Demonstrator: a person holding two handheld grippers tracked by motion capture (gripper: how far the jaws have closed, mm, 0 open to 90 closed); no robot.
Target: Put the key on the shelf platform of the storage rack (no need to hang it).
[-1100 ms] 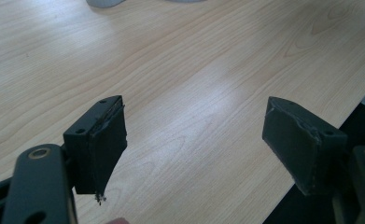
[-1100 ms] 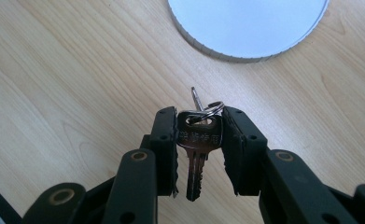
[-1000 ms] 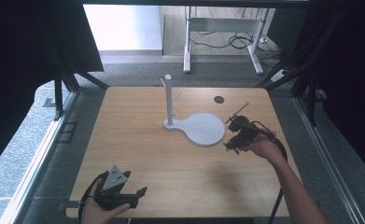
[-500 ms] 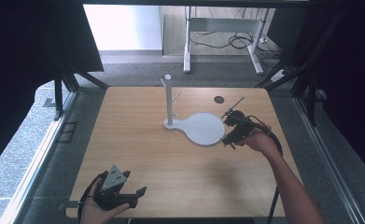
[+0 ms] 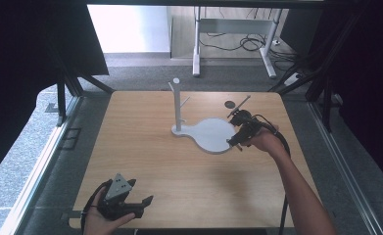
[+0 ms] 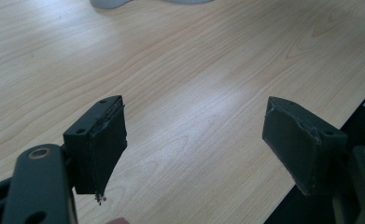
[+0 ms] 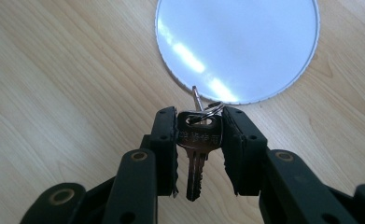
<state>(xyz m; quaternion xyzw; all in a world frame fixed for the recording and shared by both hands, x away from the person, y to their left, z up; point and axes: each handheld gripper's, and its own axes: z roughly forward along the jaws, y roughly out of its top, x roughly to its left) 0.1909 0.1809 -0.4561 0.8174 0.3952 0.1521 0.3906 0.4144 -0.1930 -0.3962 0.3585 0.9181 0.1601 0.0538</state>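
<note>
My right gripper (image 7: 199, 116) is shut on a silver key (image 7: 198, 140) that hangs blade down between its jaws. A key ring (image 7: 214, 108) sits at the key's head. Under it lies the edge of the white round base (image 7: 238, 46) of a stand. In the high view the right gripper (image 5: 238, 134) hovers at the right rim of that base (image 5: 208, 134), whose upright post (image 5: 177, 105) carries short pegs. My left gripper (image 5: 141, 192) rests near the table's front left edge, open with nothing between its jaws (image 6: 194, 140).
The wooden table (image 5: 145, 147) has a small dark round mark (image 5: 229, 104) at the back right. A desk frame and cables stand on the floor beyond the far edge. The table's front edge runs close by the left gripper.
The right gripper has moved a little left and away from the person with the key, onto the rim of the white base. The left gripper has kept still.
</note>
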